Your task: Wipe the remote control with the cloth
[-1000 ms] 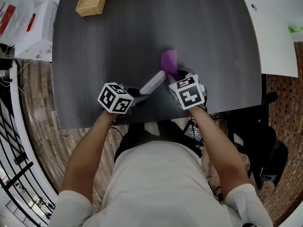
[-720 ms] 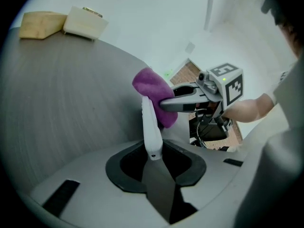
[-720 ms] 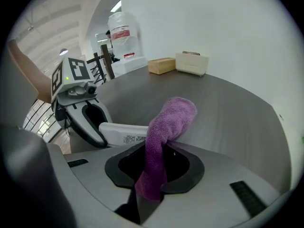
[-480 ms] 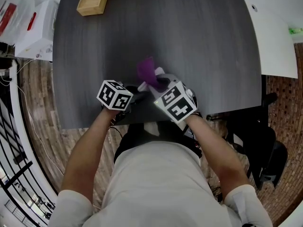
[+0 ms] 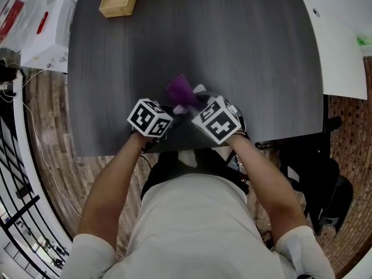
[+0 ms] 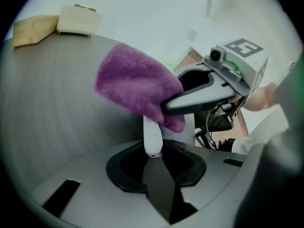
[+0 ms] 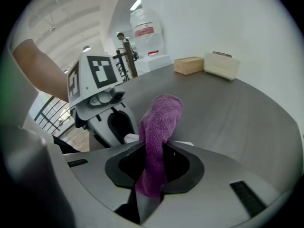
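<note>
Remote control (image 6: pixel 152 137): its near end is pinched between the jaws of the left claw (image 6: pixel 157 164), and the slim white bar sticks straight out ahead of that claw. Its far part is buried under the purple cloth (image 6: pixel 137 91), so I cannot tell whether that tip rests on the tabletop (image 5: pixel 261 51). The right claw (image 7: pixel 151 177) is clamped on a bunched fold of the cloth. The rest of the fabric stands out in front of its jaws and lies against the remote, just beyond the left claw's tips.

The remote looks light, rigid and smooth-skinned. Held by one end only, it would probably pivot or slide out under a hard sideways rub. A bite further along the body, across its narrow sides, should hold it steadier, though it would leave less surface free to wipe. The cloth looks fluffy and limp, so it should fold around the casing and give little resistance. Gripping it at a gathered wad, as here, leaves a loose flap to do the rubbing.

The two claws are crowded close together, the right one just beside and slightly ahead of the left. Their bodies and marker cubes are what is most likely to knock together during a stroke. Further out, the tabletop ahead of both claws is bare. A wooden block (image 7: pixel 188 64) and a cream box (image 7: pixel 221 64) sit well away at its far edge, too distant to interfere. A white box (image 5: pixel 49 34) stands off the tabletop, beyond the left claw's outer side
</note>
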Action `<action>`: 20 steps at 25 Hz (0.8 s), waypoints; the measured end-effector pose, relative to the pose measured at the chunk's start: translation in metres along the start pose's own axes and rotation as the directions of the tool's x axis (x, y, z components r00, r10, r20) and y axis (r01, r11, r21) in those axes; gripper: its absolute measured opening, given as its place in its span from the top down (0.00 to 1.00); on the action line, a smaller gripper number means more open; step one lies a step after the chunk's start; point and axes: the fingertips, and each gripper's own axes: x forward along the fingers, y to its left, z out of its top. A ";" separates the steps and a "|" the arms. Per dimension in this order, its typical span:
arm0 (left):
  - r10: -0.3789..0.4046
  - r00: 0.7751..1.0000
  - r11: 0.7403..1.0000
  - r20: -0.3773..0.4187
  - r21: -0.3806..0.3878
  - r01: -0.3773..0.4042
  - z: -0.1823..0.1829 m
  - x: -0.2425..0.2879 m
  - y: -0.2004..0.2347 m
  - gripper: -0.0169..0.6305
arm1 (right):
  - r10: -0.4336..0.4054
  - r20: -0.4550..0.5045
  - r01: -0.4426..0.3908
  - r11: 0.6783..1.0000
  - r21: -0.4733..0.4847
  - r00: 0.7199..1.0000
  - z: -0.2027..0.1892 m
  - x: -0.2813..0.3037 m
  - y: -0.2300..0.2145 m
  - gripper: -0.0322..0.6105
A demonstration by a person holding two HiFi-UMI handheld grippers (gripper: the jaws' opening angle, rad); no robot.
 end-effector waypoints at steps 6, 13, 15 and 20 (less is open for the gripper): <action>-0.008 1.000 1.000 0.003 -0.014 0.008 0.001 -0.001 0.000 0.83 | -0.148 0.006 0.147 0.985 0.089 0.989 -0.005 -0.009 -0.055 0.81; -0.015 1.000 1.000 -0.028 -0.007 0.015 -0.001 0.001 -0.001 0.83 | -0.274 -0.061 0.280 0.944 0.175 0.960 -0.023 -0.020 -0.096 0.81; -0.023 0.999 1.000 -0.032 -0.014 0.022 -0.001 0.002 0.000 0.83 | -0.288 -0.041 0.291 0.938 0.189 0.957 -0.022 -0.024 -0.099 0.81; -0.041 0.998 0.999 -0.042 -0.033 0.040 -0.001 0.000 0.001 0.83 | -0.235 0.089 0.225 0.968 0.112 0.968 0.007 -0.028 -0.070 0.81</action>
